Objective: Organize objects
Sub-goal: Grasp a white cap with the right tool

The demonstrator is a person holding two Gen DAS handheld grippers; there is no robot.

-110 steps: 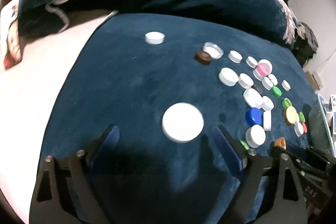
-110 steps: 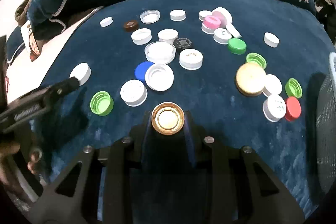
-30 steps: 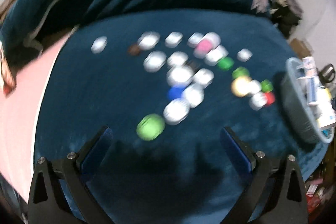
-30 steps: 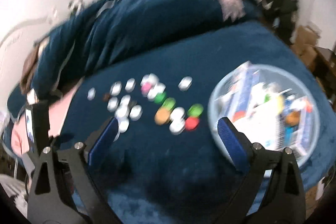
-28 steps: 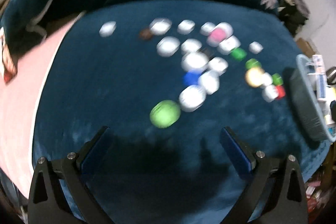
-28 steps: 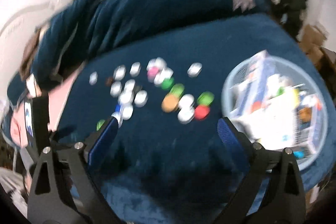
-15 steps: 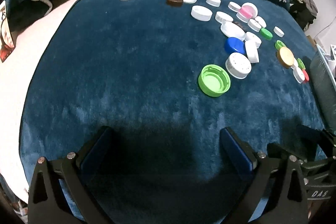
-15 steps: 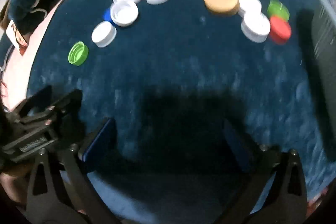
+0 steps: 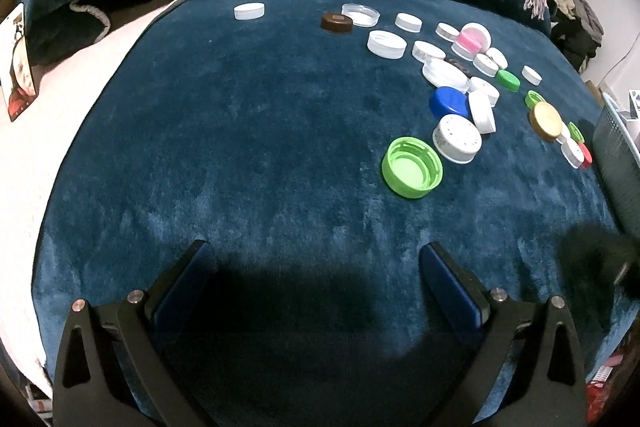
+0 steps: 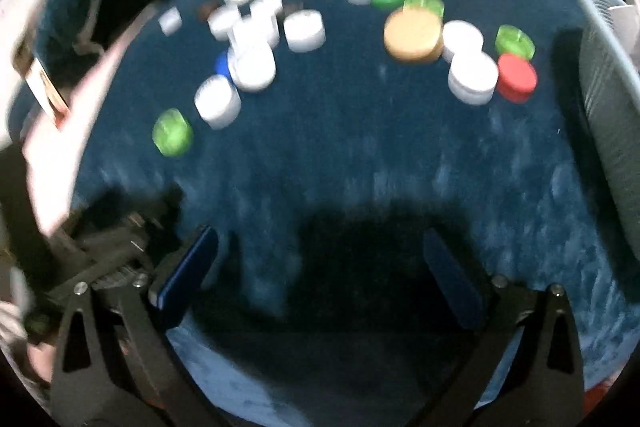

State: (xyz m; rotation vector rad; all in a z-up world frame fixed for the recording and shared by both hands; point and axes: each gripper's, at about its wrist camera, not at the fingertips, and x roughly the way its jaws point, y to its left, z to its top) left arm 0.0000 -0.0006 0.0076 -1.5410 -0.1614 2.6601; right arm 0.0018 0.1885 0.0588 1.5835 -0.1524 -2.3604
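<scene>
Both our grippers hang over bare blanket (image 9: pixel 240 147), and each one stands wide and holds nothing: the left gripper (image 9: pixel 316 267) and the right gripper (image 10: pixel 320 259), whose jaws have just been opening. The nearest cap to the left is the green cap (image 9: pixel 412 167), open side up, with the white cap (image 9: pixel 457 139) just beside it. Further lie the blue cap (image 9: pixel 449 101) and the gold cap (image 10: pixel 414 34). The basket (image 10: pixel 608 107) stands at the right edge. We should straddle one cap only, keeping the jaws away from its neighbour, and close slowly.

Scattered bottle caps (image 9: pixel 412 167) on blue blanket (image 9: pixel 248 155)
</scene>
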